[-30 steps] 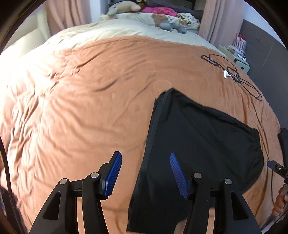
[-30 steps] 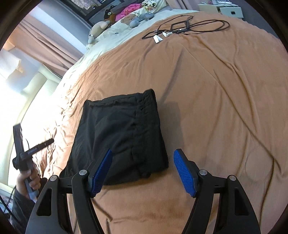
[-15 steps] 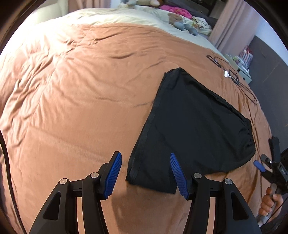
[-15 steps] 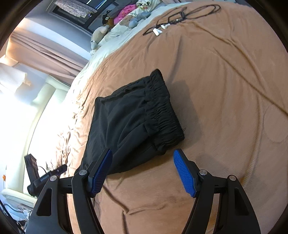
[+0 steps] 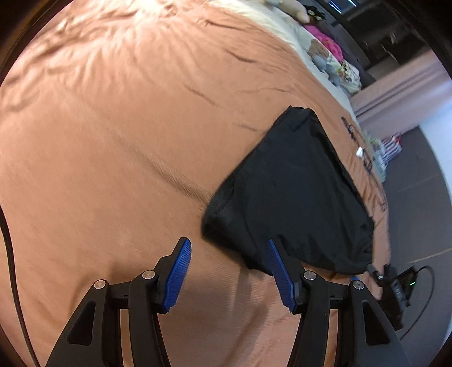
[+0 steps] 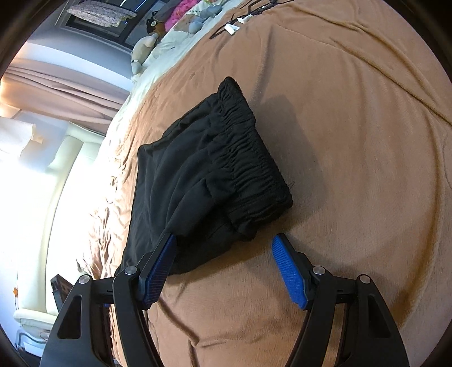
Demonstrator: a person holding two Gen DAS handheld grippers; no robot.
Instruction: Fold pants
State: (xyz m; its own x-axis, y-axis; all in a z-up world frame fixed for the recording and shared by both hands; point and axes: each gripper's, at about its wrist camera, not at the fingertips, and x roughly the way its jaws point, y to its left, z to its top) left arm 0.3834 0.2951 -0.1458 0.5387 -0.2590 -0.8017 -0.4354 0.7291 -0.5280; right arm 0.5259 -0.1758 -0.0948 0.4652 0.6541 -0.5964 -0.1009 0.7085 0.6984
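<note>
Black pants [image 5: 293, 192] lie folded into a compact bundle on the brown bed blanket [image 5: 113, 146]. In the right wrist view the pants [image 6: 203, 180] show their gathered elastic waistband [image 6: 248, 158] on the right side. My left gripper [image 5: 228, 248] is open and empty, just in front of the bundle's near left corner. My right gripper [image 6: 224, 244] is open and empty, its jaws straddling the near edge of the bundle without gripping it.
Stuffed toys and pillows [image 5: 325, 56] lie at the head of the bed. Black cables and a white plug [image 6: 240, 19] lie on the blanket beyond the pants. Curtains [image 6: 56, 84] and a cream headboard stand at left. The dark floor [image 5: 418, 175] lies past the bed's right edge.
Both grippers have pulled back and rotated, staying open. The pants bundle looks shorter and more compact than a second ago and lies still on the blanket.
</note>
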